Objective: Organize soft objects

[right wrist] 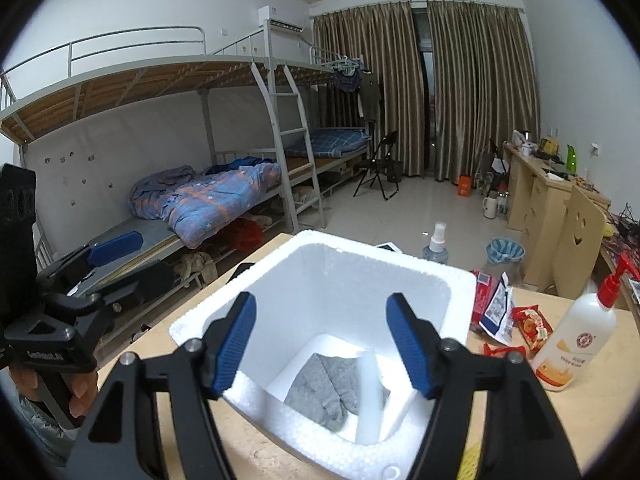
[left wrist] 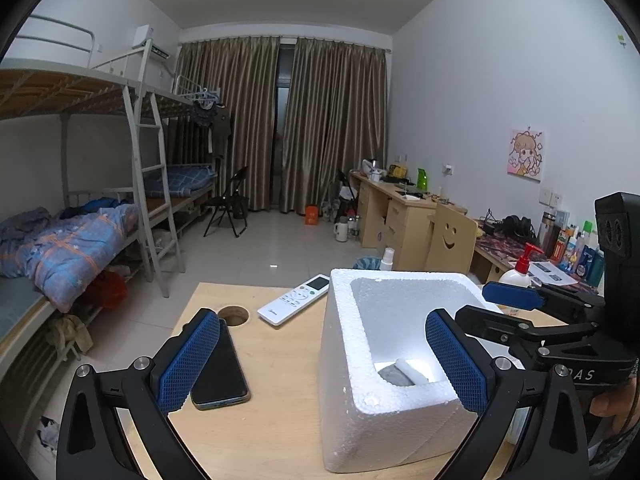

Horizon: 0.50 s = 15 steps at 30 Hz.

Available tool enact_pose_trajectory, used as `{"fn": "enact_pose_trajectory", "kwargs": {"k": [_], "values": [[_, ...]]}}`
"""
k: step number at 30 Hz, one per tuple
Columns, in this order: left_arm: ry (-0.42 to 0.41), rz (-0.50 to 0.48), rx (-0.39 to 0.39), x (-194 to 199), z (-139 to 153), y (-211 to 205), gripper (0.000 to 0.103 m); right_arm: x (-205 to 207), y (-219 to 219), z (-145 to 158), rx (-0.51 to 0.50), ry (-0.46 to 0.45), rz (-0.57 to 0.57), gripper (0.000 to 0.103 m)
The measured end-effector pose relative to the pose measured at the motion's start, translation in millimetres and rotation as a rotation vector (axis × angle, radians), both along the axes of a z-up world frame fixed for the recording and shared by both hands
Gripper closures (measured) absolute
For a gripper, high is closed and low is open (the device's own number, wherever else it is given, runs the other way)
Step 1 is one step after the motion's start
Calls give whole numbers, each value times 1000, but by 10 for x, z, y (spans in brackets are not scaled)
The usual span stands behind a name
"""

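Observation:
A white foam box [left wrist: 360, 368] [right wrist: 320, 264] stands on the wooden table [left wrist: 276, 420]. Inside it lie a grey cloth [right wrist: 328, 384] [left wrist: 394, 376] and a white foam tube [right wrist: 368, 396] [left wrist: 412, 372]. My right gripper [right wrist: 324, 350] is open and empty, hovering over the box opening. My left gripper [left wrist: 324, 360] is open and empty, straddling the box's left wall at the near side. The right gripper also shows in the left wrist view [left wrist: 520, 308]; the left one shows at the left edge of the right wrist view [right wrist: 104, 256].
A black phone [left wrist: 220, 368] and a white remote [left wrist: 296, 298] lie left of the box, near a round hole [left wrist: 234, 314] in the table. Snack packets [right wrist: 508, 320], a pump bottle [right wrist: 576, 340] and a spray bottle [right wrist: 436, 244] stand right of the box.

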<state>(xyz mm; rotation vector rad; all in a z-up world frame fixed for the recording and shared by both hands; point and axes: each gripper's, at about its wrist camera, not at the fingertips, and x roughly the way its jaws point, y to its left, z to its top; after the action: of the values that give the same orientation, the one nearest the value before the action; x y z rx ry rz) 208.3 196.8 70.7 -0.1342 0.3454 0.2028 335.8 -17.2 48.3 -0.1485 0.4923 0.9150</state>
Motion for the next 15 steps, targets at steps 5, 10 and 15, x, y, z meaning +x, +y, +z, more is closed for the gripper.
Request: {"fn": "enact_pose_trajectory", "kwargs": {"k": [5,10,15], "values": [[1,-1,-1,-7,14,-11,0,-25,-76,48,14,-6,-14,26],[-5,-11,4,-71,39,-74,0,-112,-228,157,47,-27,-28,22],[-24,-24,18,-230,86,-239,0,-221,-473,251,95,-48,-54,15]]}}
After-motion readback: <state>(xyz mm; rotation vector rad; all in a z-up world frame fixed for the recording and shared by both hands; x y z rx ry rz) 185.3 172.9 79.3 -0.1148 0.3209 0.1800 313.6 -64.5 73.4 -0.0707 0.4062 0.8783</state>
